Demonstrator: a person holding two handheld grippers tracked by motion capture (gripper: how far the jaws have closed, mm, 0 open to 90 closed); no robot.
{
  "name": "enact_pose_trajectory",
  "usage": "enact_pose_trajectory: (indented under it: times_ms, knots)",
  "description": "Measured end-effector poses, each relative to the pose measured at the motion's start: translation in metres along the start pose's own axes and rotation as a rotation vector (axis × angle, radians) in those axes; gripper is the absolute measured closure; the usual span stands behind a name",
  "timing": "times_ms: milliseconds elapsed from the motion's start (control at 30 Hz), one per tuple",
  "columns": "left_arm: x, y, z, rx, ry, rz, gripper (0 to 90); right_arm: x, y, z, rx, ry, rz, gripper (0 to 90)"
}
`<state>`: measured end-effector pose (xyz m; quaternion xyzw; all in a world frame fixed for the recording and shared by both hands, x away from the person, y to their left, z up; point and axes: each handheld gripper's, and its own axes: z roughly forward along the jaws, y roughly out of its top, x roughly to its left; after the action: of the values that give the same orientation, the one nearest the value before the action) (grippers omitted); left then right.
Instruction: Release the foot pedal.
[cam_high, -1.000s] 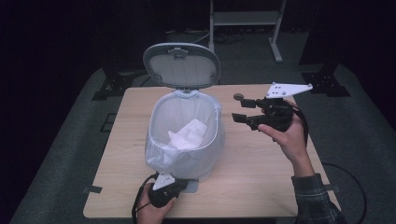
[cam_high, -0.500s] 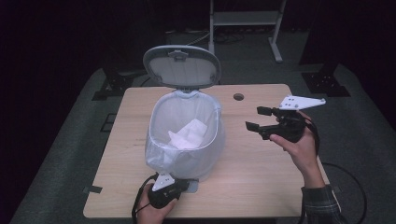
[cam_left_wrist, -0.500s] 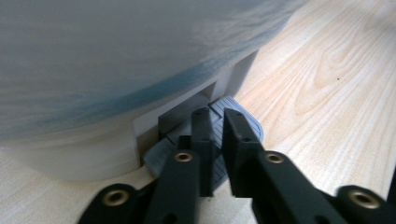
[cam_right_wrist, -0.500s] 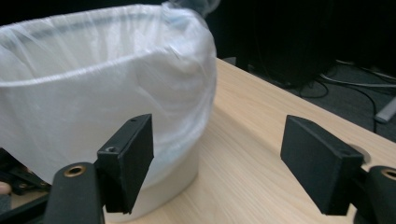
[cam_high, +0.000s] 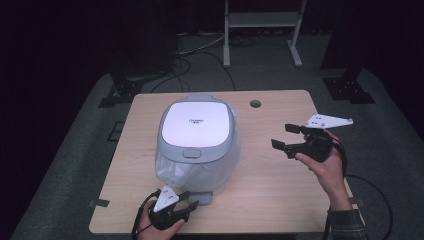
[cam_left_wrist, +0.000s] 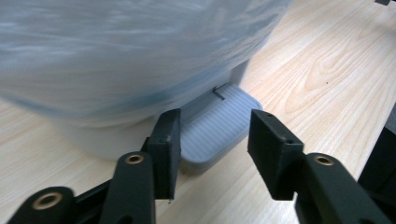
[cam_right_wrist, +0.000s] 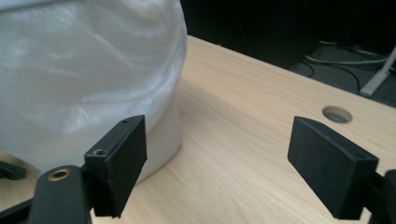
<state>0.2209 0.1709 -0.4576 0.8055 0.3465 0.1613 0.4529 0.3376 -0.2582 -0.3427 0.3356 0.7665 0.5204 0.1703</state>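
small white pedal bin with a grey-rimmed lid (cam_high: 196, 132), lined with a thin clear plastic bag (cam_high: 200, 172), standing mid-table on the pale wooden tabletop (cam_high: 280, 195), just ahead of the left gripper (cam_high: 181, 206) and well off to the side of the right gripper (cam_high: 286, 137). lid down flat over the rim. bag bulging out under the lid, draped round the body.

grey ribbed foot pedal (cam_left_wrist: 217, 123) sticking out at the bin's base, lying between the left gripper's black jaws in the left gripper view; jaws parted, just been opening, a gap showing on each side of the pedal, so released, not pinching it. left gripper low near the table's near edge, held in the left hand (cam_high: 159, 225), grey three-cornered plate on top.

right gripper held in the right hand (cam_high: 327, 165), raised above the table, jaws wide apart and just been opening, nothing between them. in the right gripper view, bagged bin wall beyond the one jaw, bare wood and a round hole in the tabletop (cam_right_wrist: 337, 114) beyond the other.
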Motion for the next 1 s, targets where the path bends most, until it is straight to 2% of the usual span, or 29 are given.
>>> enact_pose_trajectory:
  times_ms: [33,133,167,233,333,367,400,633,767,1000]
  knots:
    - [0.003,-0.002,-0.004,0.005,0.002,-0.016,47.2,-0.002,-0.006,0.0,0.009,-0.016,0.009,16.6]
    - [0.008,-0.004,-0.01,0.011,0.011,-0.027,43.2,-0.004,-0.013,0.001,0.019,-0.03,0.016,15.5]
    - [0.013,-0.004,-0.015,0.006,0.024,-0.032,38.3,-0.006,-0.021,0.001,0.027,-0.045,0.026,15.3]
    - [0.016,-0.005,-0.018,0.007,0.033,-0.031,36.7,-0.007,-0.023,0.001,0.031,-0.051,0.028,14.6]
    - [0.027,-0.006,-0.025,0.006,0.057,-0.04,30.5,-0.01,-0.036,0.001,0.055,-0.086,0.042,12.7]
    - [0.027,-0.006,-0.025,0.006,0.057,-0.04,29.0,-0.01,-0.036,0.001,0.055,-0.086,0.042,12.7]
    - [0.029,-0.006,-0.026,0.004,0.062,-0.043,27.8,-0.01,-0.042,0.001,0.064,-0.114,0.048,12.7]
    - [0.041,-0.009,-0.026,0.011,0.099,-0.064,18.4,-0.016,-0.063,-0.005,0.076,-0.158,0.09,12.7]
    - [0.047,-0.01,-0.025,0.015,0.114,-0.069,15.9,-0.016,-0.075,-0.008,0.092,-0.196,0.083,12.7]
    - [0.058,-0.011,-0.021,0.038,0.148,-0.092,9.6,-0.018,-0.093,-0.013,0.11,-0.226,0.115,12.7]
